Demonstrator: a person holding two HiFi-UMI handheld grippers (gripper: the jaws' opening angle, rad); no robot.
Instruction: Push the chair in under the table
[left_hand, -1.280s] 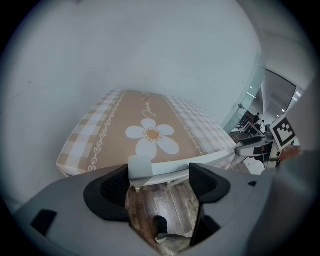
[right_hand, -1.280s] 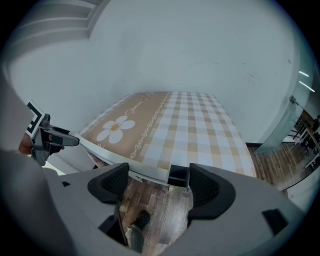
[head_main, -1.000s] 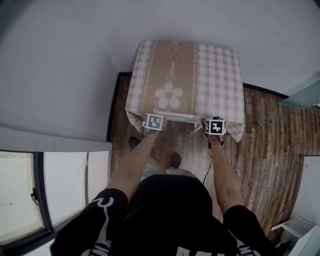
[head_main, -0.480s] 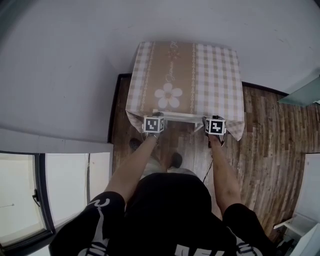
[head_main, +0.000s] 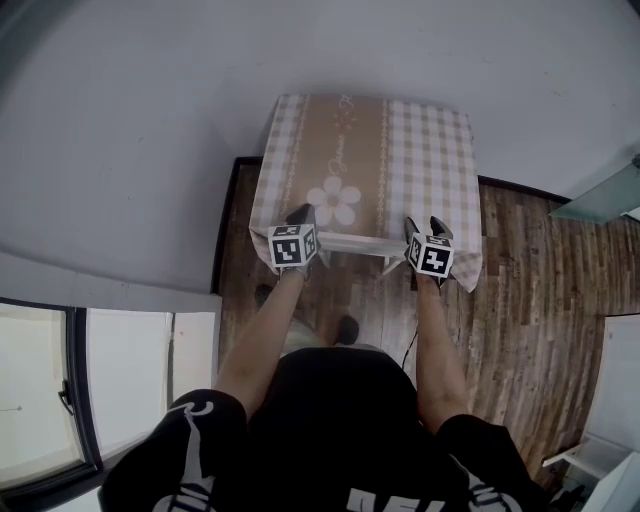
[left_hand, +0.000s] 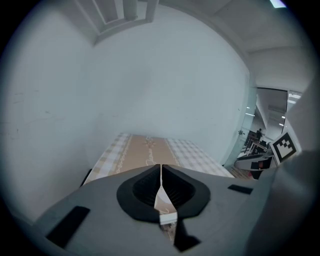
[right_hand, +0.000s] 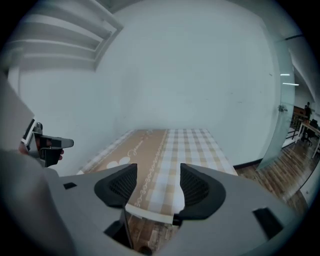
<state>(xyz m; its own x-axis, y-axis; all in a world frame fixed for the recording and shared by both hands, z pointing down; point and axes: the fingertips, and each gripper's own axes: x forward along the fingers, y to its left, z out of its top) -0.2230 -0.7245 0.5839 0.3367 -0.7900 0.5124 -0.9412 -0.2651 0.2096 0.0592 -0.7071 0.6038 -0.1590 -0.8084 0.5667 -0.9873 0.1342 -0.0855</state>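
Two grippers, both empty. Left gripper (left_hand: 160, 170): jaws have just closed and are pressed together with nothing between them. Right gripper (right_hand: 157, 176): jaws have just been closing but stand well apart, with no contact on either pad. Through the gap only the checked tablecloth (right_hand: 187, 145) and a white rail below it show. Chair (head_main: 352, 240): its white top rail lies along the table's (head_main: 435, 150) near edge, between the two grippers. The rest is hidden under the cloth. Both forearms (head_main: 262, 340) are stretched forward, roughly parallel. The grippers tilt downward over the table's near edge, left by the flower print (head_main: 335, 200), right near the corner.
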